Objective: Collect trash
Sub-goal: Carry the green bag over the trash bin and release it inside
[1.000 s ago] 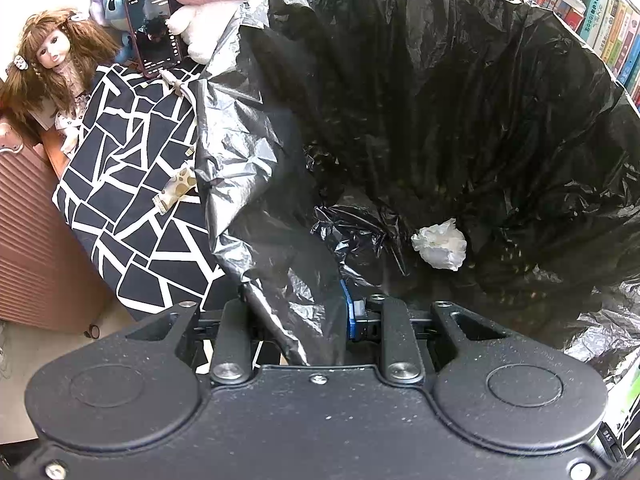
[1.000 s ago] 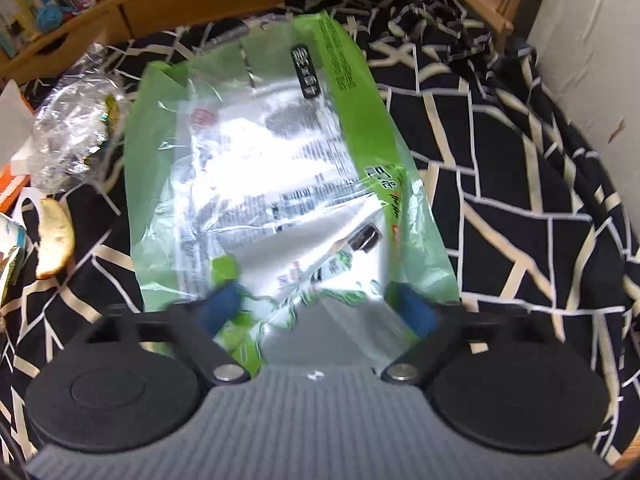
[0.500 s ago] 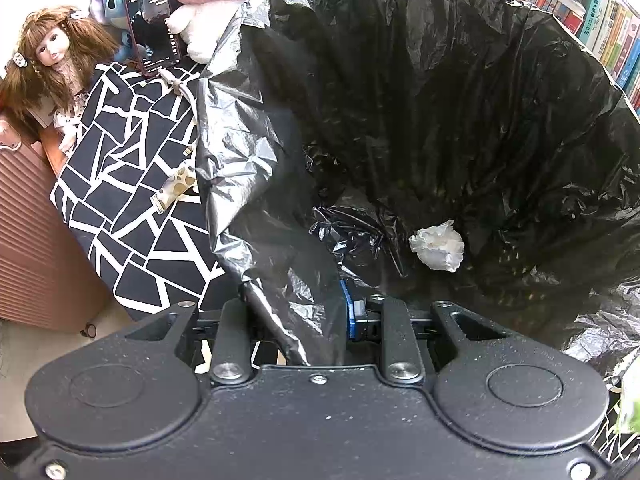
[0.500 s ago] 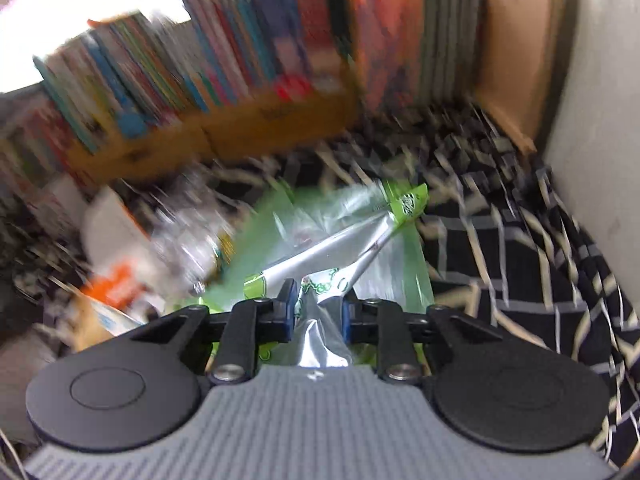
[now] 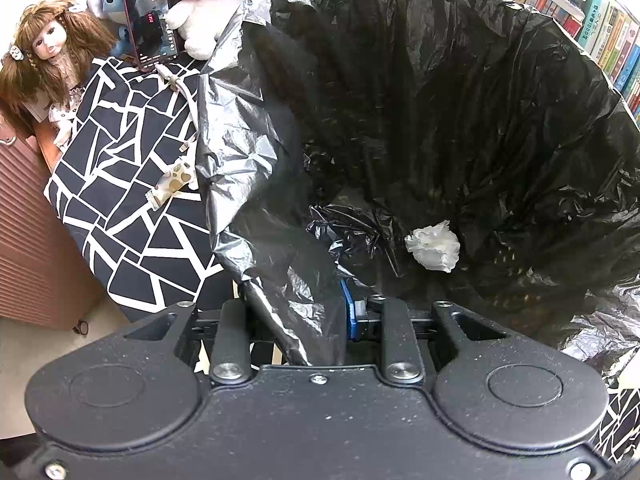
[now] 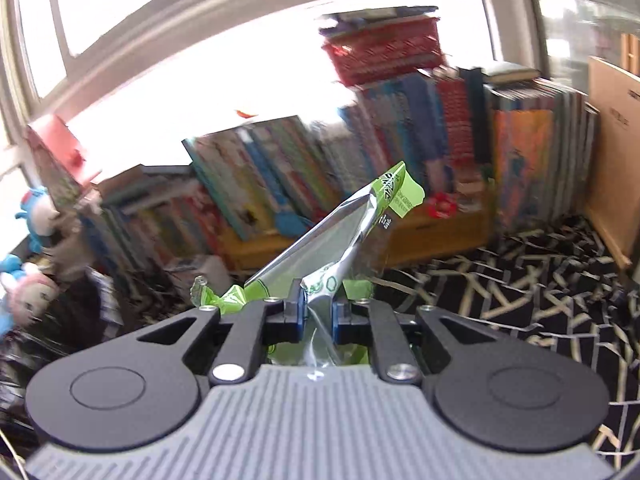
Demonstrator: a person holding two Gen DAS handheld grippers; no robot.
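Left wrist view is mostly the black bin bag (image 5: 460,120), its mouth gaping, a crumpled tissue (image 5: 433,247) lying at the bottom. My left hand-held gripper (image 5: 320,316) is clamped narrow on the bag's near rim. On the other side, my right hand-held gripper (image 6: 318,316) has just been closing and now pinches the green and silver snack wrapper (image 6: 344,236), lifted clear of the black-and-white patterned cloth (image 6: 540,280). I judge the carry is under way: I should bring the wrapper well over the opening before letting go, keeping the rim pulled wide.
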